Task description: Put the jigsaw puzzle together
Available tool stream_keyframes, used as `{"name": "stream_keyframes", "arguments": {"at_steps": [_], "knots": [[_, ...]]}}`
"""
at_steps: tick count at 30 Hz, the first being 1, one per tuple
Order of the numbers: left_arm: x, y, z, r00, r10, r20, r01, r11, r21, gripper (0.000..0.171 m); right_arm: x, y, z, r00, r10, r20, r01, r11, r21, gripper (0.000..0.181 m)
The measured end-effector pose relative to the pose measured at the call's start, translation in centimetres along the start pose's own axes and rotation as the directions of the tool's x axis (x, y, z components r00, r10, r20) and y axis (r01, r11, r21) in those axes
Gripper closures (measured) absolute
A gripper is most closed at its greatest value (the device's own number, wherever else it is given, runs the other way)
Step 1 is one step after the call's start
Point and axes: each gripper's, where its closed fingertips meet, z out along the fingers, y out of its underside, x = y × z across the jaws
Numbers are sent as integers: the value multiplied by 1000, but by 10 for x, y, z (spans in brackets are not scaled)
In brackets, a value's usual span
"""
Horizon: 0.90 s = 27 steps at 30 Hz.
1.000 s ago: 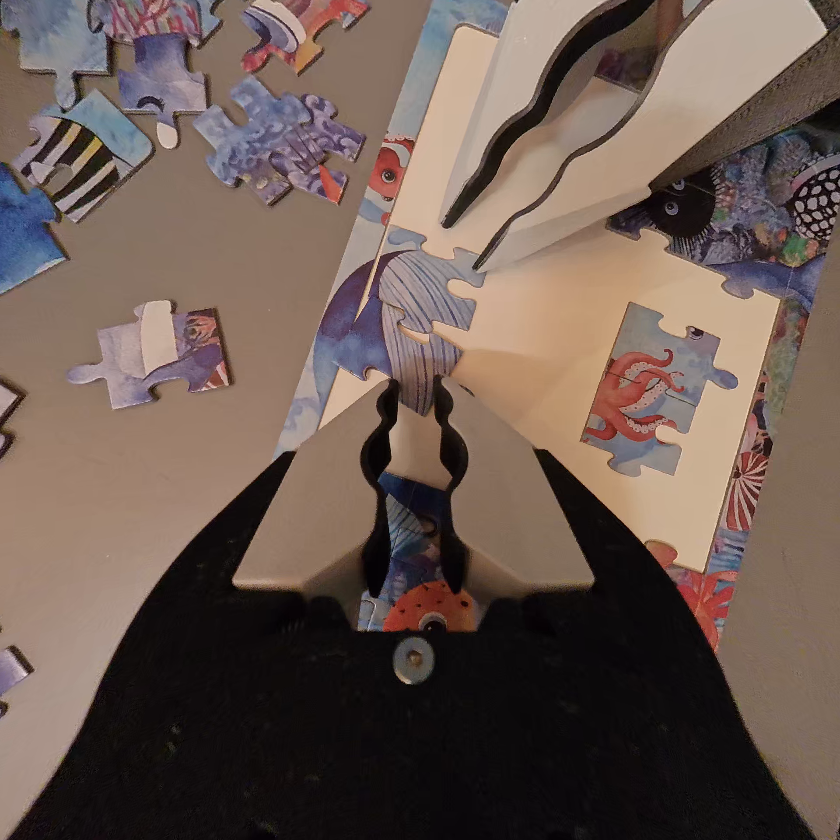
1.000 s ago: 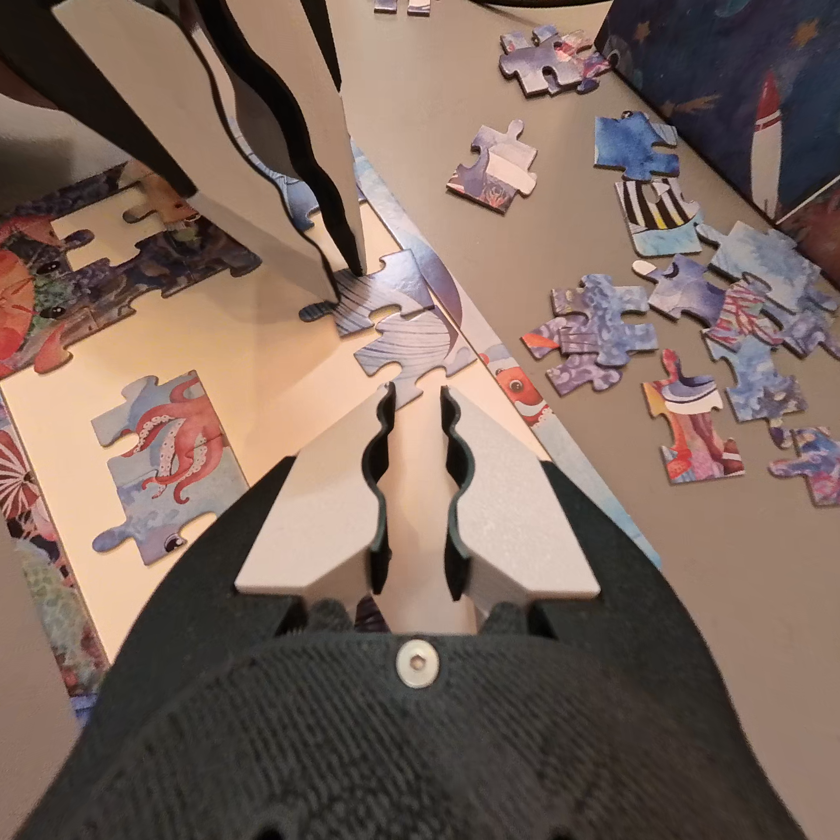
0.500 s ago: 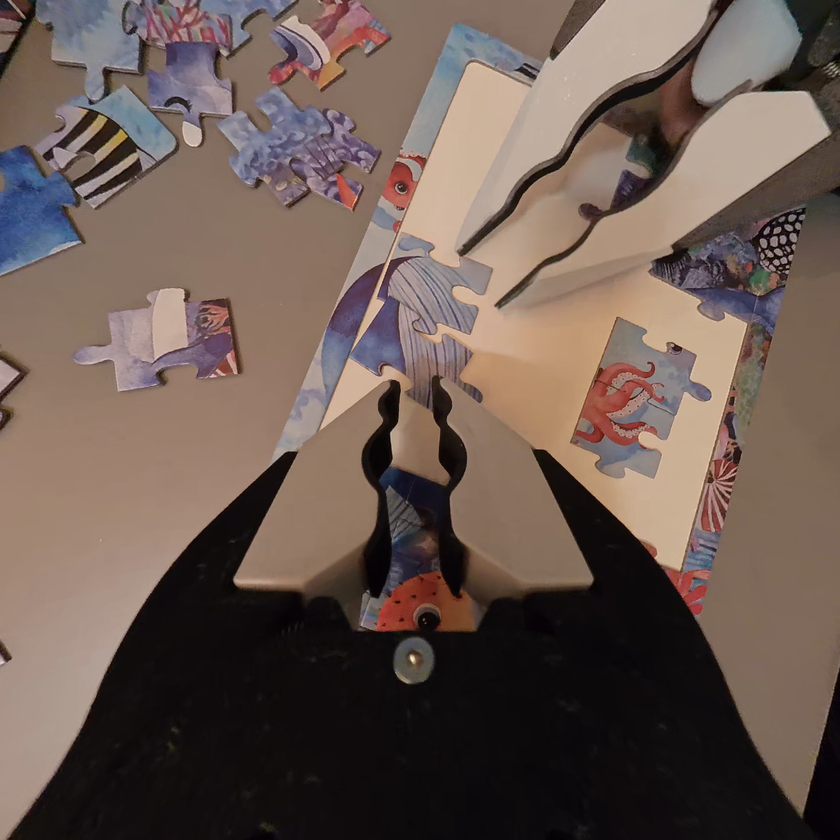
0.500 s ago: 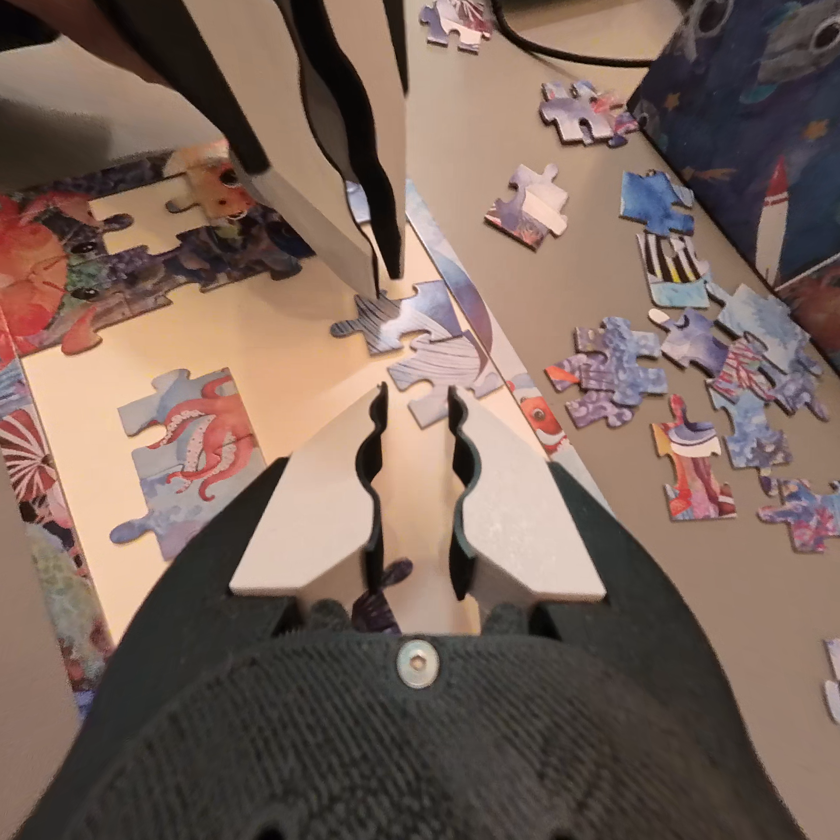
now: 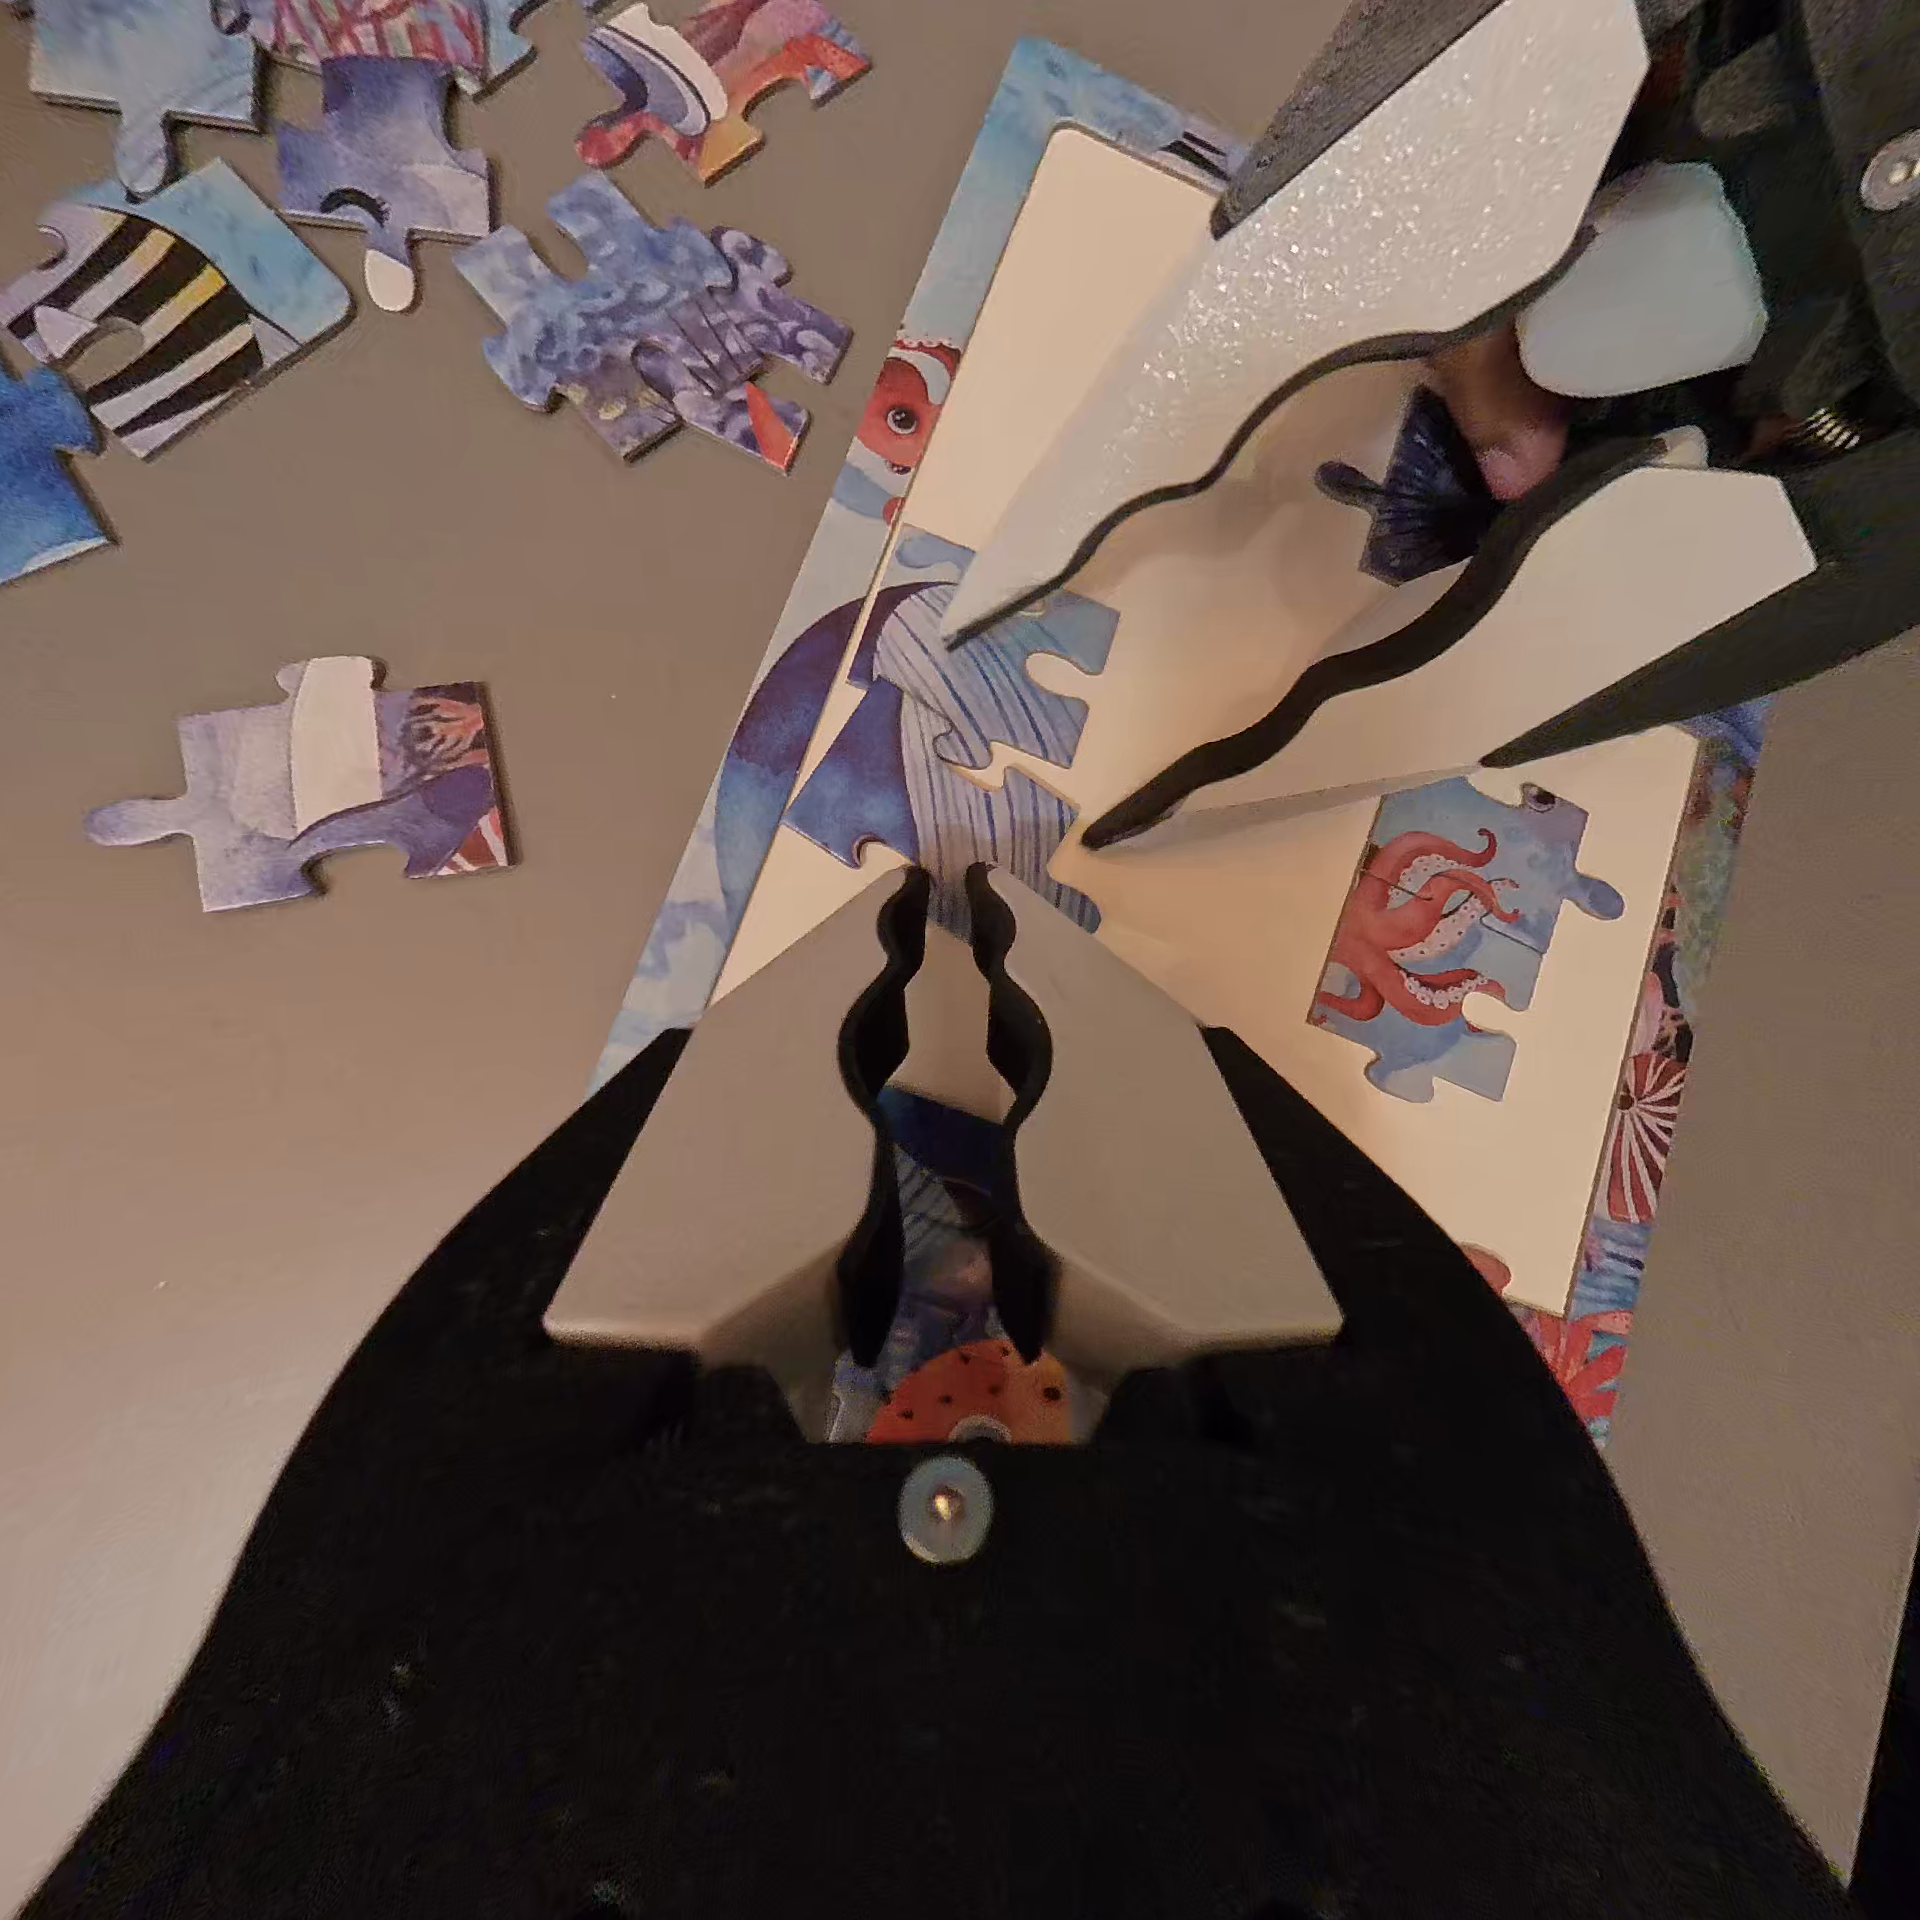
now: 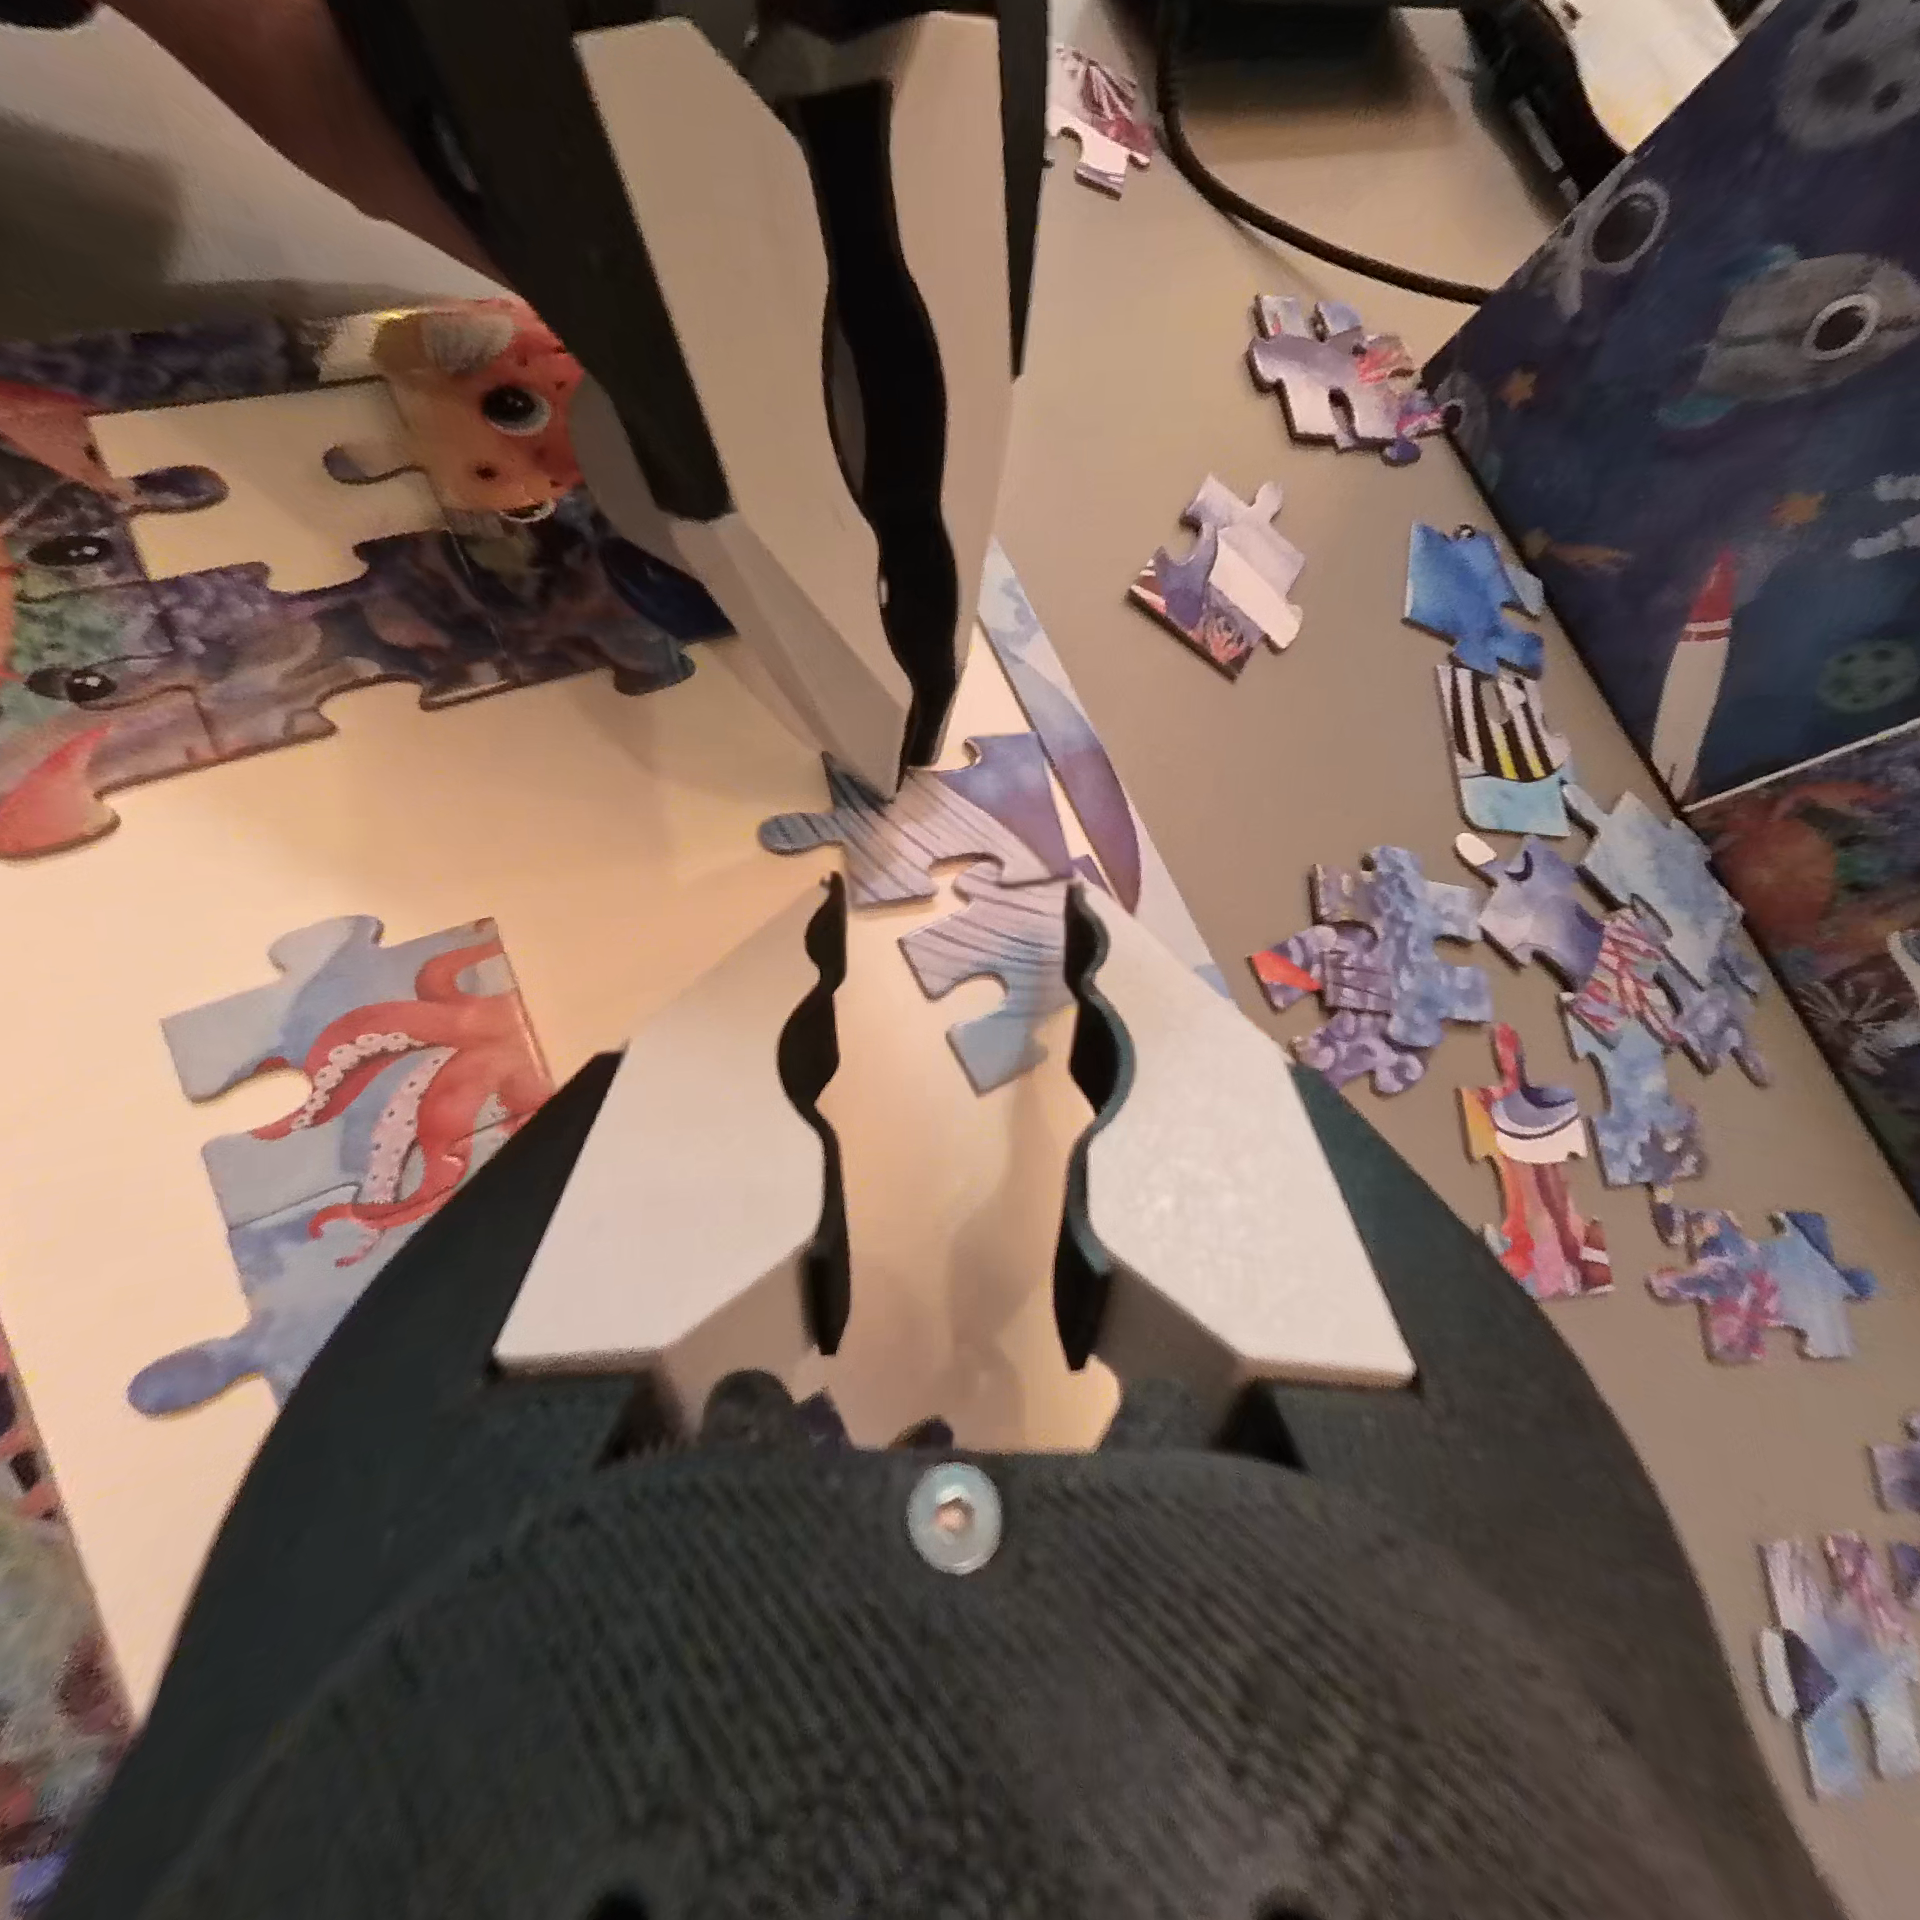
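now | left tool (image 5: 948,883) nearly closed, empty, tips on whale pieces (image 5: 966,727) | right tool (image 6: 951,914) open, empty, above them

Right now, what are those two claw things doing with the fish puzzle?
A person is building a sea puzzle in its tray with two claws. The left claw is nearly closed, its tips on the striped blue pieces at the tray's edge. The right claw is open just above them, holding nothing. An octopus piece sits in the tray, and loose pieces wait on the table.
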Motion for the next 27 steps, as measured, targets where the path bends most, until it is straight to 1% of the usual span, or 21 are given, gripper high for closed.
{"name": "stream_keyframes", "arguments": {"at_steps": [6, 11, 14, 18, 23, 26, 27], "knots": [[2, -1, 0, 999, -16, -30, 16, 1000, 15, 165, 7, 3, -1, 1000, 7, -25, -7, 1000, -6, 141], [4, -2, 1, 1000, 0, -24, 1, 1000, 10, 161, 8, 4, -1, 999, -3, -38, 2, 1000, -10, 142], [4, -1, 0, 1000, 8, -16, -8, 1000, 5, 155, 10, 4, -2, 999, -5, -49, 5, 1000, -13, 141], [3, -4, -2, 1000, 14, -8, -14, 1000, 21, 155, 11, 5, -3, 998, -10, -56, 9, 1000, -15, 141], [-1, -10, -5, 999, 27, 29, -29, 998, 57, 150, 8, 3, -3, 1000, 6, -29, -6, 1000, -3, 141], [-2, -10, -4, 999, 25, 35, -27, 998, 55, 147, 1, 3, -1, 999, 31, 18, -31, 1000, 2, 143], [-2, -10, -4, 999, 25, 34, -27, 998, 53, 146, -2, 2, -1, 998, 44, 41, -45, 999, 9, 141]]}}
